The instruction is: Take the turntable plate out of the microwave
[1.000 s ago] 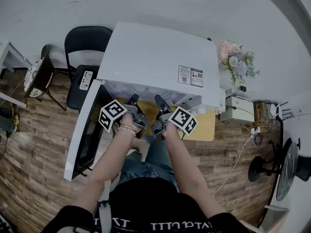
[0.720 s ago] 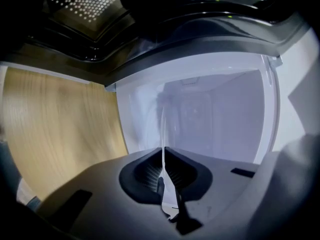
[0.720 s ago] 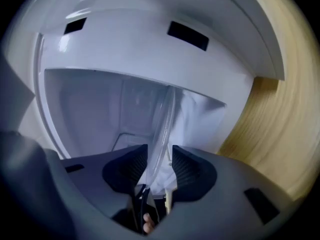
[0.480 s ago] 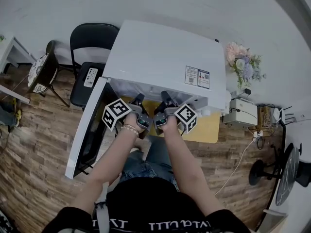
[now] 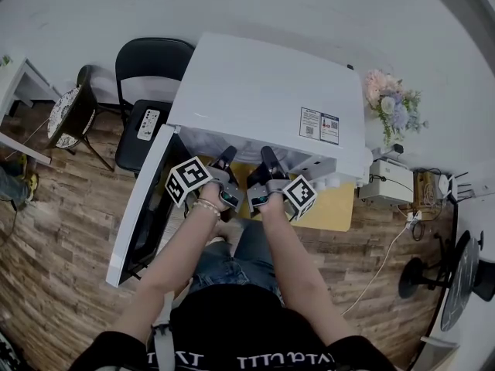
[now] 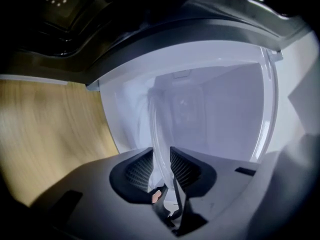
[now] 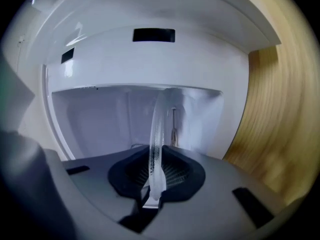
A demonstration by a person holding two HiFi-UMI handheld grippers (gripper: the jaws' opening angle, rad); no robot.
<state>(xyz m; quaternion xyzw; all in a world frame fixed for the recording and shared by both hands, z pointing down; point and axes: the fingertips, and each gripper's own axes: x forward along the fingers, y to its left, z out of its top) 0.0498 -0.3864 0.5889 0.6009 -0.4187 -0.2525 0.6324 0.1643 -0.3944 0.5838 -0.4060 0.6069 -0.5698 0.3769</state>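
The white microwave point(image 5: 255, 91) stands on a wooden table with its door point(image 5: 143, 207) swung open to the left. Both grippers reach into its mouth side by side. In the left gripper view the clear glass turntable plate point(image 6: 159, 124) stands edge-on, its rim between the jaws of my left gripper point(image 6: 161, 156). Those jaws have just been opening and sit slightly apart around the rim. The jaws of my right gripper point(image 7: 157, 166) have just been closing and are shut on the plate's edge point(image 7: 161, 124). From the head view, the left gripper point(image 5: 228, 157) and right gripper point(image 5: 267, 155) hide the plate.
The tan table top point(image 5: 336, 203) shows to the right of the hands. A black chair point(image 5: 147, 76) carrying a remote point(image 5: 147, 124) stands behind the door. Flowers point(image 5: 390, 99) and a white box point(image 5: 390, 182) sit at the right. A round stool point(image 5: 66, 114) is far left.
The right gripper has rolled at the microwave's mouth, turning its marker cube. Both hands otherwise stay where they were. The head view has shifted a little.
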